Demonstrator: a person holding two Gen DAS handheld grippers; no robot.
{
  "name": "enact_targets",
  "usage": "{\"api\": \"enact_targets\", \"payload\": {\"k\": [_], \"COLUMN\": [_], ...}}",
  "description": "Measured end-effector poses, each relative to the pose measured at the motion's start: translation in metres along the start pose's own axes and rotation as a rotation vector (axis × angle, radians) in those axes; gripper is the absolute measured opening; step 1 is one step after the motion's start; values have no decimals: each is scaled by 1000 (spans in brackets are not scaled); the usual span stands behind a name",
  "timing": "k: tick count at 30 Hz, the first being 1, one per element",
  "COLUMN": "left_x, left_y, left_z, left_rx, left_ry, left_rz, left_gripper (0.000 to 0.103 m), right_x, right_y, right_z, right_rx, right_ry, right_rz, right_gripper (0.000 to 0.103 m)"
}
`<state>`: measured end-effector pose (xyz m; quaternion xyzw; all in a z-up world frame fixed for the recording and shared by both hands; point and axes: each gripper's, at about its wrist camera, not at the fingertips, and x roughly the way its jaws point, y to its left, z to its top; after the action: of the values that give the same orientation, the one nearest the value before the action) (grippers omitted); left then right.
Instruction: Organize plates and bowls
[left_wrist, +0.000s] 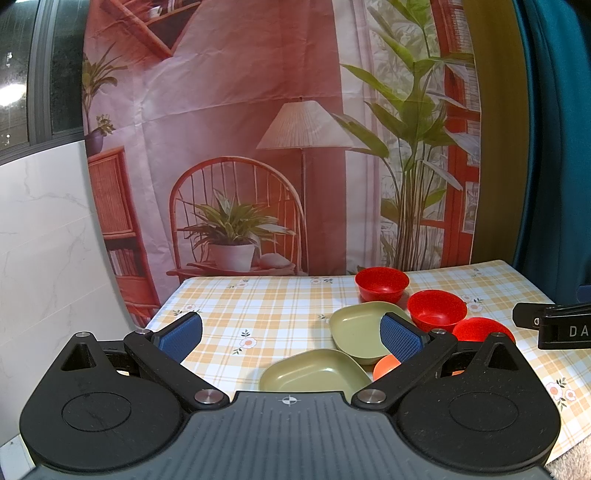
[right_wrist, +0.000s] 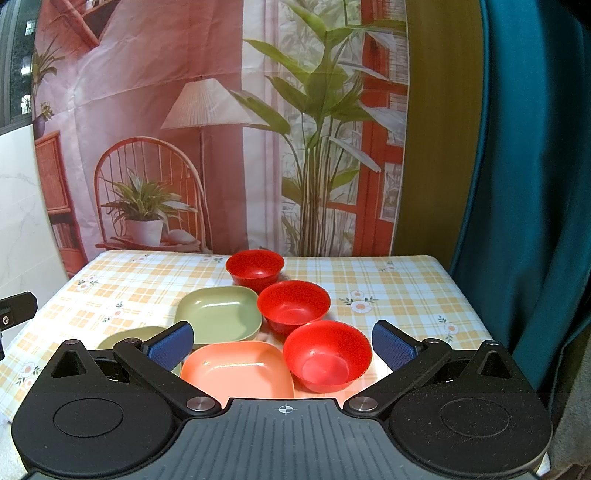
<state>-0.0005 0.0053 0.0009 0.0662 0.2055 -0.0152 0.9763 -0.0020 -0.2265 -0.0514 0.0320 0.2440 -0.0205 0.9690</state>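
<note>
On the checked tablecloth (right_wrist: 388, 291), three red plastic bowls (right_wrist: 327, 356) line the right, squarish green and salmon plastic plates (right_wrist: 238, 373) left. Light, stiff, slick; pinch rims. Left gripper (left_wrist: 291, 334) and right gripper (right_wrist: 282, 345) hover released.

A printed backdrop (right_wrist: 207, 122) of a pink room fills the centre; a teal curtain (right_wrist: 524, 184) hangs at right, white marble wall (left_wrist: 44, 236) at left, dark window (left_wrist: 22, 74) upper left.
</note>
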Motion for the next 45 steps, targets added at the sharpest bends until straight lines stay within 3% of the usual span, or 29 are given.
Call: {"api": "enact_targets", "payload": {"k": [31, 45], "left_x": [1, 16], "left_y": [0, 2], "left_z": [0, 6], "left_rx": [-1, 19], "left_ry": [4, -8], "left_rz": [4, 60], "left_gripper": [103, 103], "right_x": [2, 17], "right_y": [-2, -11], "right_z": [-1, 4], "right_rx": [5, 26], "right_ry": [-5, -54], "right_rz": [6, 60], "right_gripper": [103, 103]}}
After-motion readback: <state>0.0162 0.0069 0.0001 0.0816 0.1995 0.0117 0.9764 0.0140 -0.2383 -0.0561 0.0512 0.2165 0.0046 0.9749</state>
